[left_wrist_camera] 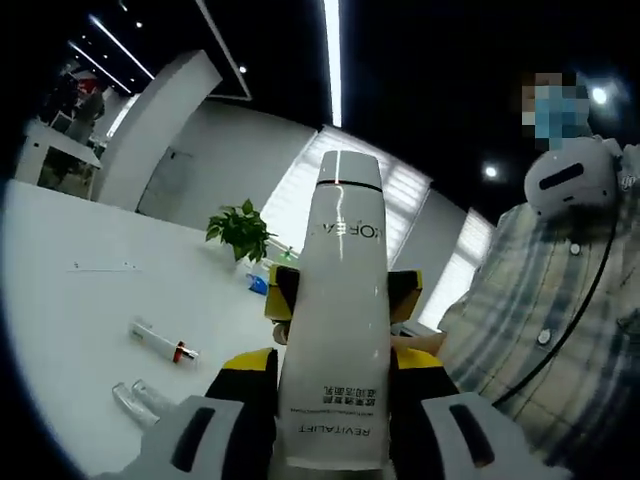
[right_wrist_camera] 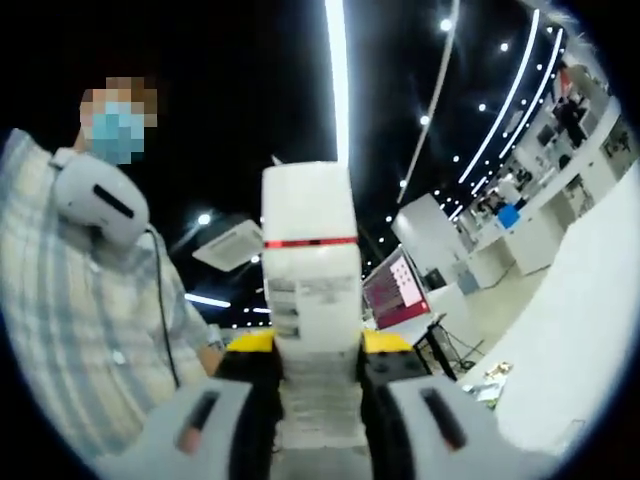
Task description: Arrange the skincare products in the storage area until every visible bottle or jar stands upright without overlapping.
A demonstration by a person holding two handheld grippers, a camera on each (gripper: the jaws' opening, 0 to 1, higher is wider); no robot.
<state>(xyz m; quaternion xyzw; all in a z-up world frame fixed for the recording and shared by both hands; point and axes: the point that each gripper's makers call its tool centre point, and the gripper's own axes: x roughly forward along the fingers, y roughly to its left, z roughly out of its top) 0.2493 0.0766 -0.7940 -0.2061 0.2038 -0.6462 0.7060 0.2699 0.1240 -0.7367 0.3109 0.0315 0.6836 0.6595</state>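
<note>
A tall white Revitalift tube (left_wrist_camera: 340, 300) with a thin red band under its cap rises between the jaws of my left gripper (left_wrist_camera: 335, 365), which is shut on its lower part. Behind the tube, the yellow-and-black fingers (left_wrist_camera: 405, 290) of the other gripper flank it higher up. In the right gripper view, my right gripper (right_wrist_camera: 318, 345) is shut on a white tube (right_wrist_camera: 310, 270) with a red band and fine print facing me; it looks like the same tube seen from the back. A small white tube with a red band (left_wrist_camera: 160, 342) lies flat on the white table (left_wrist_camera: 80, 300).
Two small clear vials (left_wrist_camera: 140, 400) lie near the table's near edge. A potted plant (left_wrist_camera: 240, 230) and a blue item (left_wrist_camera: 258, 283) stand further back. A person in a plaid shirt (left_wrist_camera: 560, 320) stands close by, also seen as a plaid shirt (right_wrist_camera: 70, 330). White table edge (right_wrist_camera: 580, 330).
</note>
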